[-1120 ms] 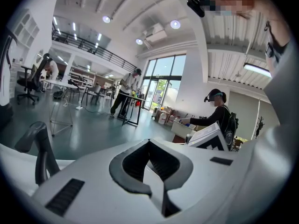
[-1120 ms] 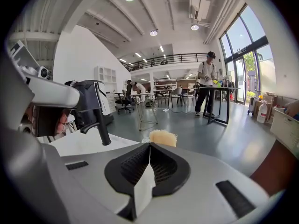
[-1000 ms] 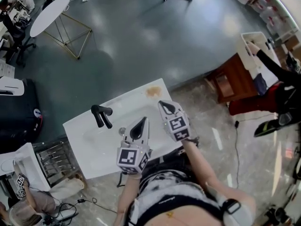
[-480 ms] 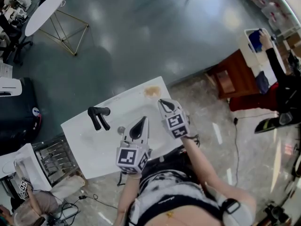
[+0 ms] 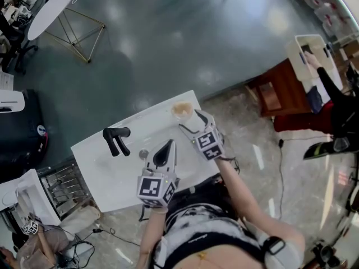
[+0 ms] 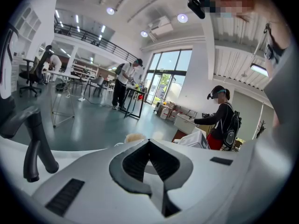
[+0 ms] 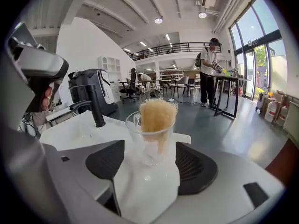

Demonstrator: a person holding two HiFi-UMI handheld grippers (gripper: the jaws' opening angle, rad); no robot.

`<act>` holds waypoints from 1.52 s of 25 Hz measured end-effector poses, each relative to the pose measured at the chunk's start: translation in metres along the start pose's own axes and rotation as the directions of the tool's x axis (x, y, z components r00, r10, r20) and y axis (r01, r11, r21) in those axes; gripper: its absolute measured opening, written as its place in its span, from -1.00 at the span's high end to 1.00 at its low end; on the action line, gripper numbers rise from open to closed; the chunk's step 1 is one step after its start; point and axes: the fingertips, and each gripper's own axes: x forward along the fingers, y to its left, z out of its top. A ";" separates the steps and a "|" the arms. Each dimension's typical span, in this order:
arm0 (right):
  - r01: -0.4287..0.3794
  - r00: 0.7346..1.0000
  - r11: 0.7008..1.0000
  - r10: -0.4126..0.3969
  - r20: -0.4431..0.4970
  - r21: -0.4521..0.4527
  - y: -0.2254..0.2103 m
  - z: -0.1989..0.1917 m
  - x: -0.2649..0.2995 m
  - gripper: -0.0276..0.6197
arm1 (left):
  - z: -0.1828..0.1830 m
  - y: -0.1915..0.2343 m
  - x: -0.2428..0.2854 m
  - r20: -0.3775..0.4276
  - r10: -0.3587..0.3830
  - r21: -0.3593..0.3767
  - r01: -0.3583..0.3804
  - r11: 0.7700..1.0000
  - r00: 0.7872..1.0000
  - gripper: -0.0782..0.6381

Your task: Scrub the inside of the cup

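Cup [image 7: 152,134]: clear glass, upright, at the far right corner of the counter [image 5: 129,130]. A tan scrubber [image 7: 158,111] stands inside it, its top above the rim.

Right gripper [image 7: 150,166]: jaws spread, having just been opening. The cup stands in the gap between them. Neither pad touches the glass.

Left gripper [image 6: 149,161]: jaws pressed together, nothing between them. It is held over the near middle of the counter, well apart from the cup.

Step in hand (judgement): approach to the cup. Scrubbing is not yet under way.

Next move (judgement):
1. Bring the right jaws level with the cup wall, below the rim.
2. Close gently; glass is smooth and can slip or tip near the edge.
3. Keep the cup upright so the scrubber stays inside.
4. Work the scrubber with the left gripper.

Surface: white counter with a shallow basin and a black faucet [image 5: 115,139] at its far left edge.

Room: large open hall, grey glossy floor [image 5: 168,38], a round white table [image 5: 50,13], desks, tall windows, several people at work in the background
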 end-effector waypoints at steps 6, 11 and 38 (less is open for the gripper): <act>-0.051 0.996 0.999 0.052 0.070 -0.017 0.006 0.011 0.019 -0.33 | -0.007 0.007 -0.002 -0.017 0.013 -0.015 -0.014 1.000 1.000 0.74; -0.070 0.989 0.997 0.074 0.125 -0.035 0.003 0.020 0.033 -0.36 | -0.011 0.010 -0.004 -0.030 0.023 -0.022 -0.024 0.999 0.999 0.74; -0.192 0.964 0.972 0.213 0.158 -0.137 0.016 0.023 0.065 -0.28 | -0.027 0.013 -0.011 -0.062 0.034 -0.037 -0.036 0.999 0.997 0.74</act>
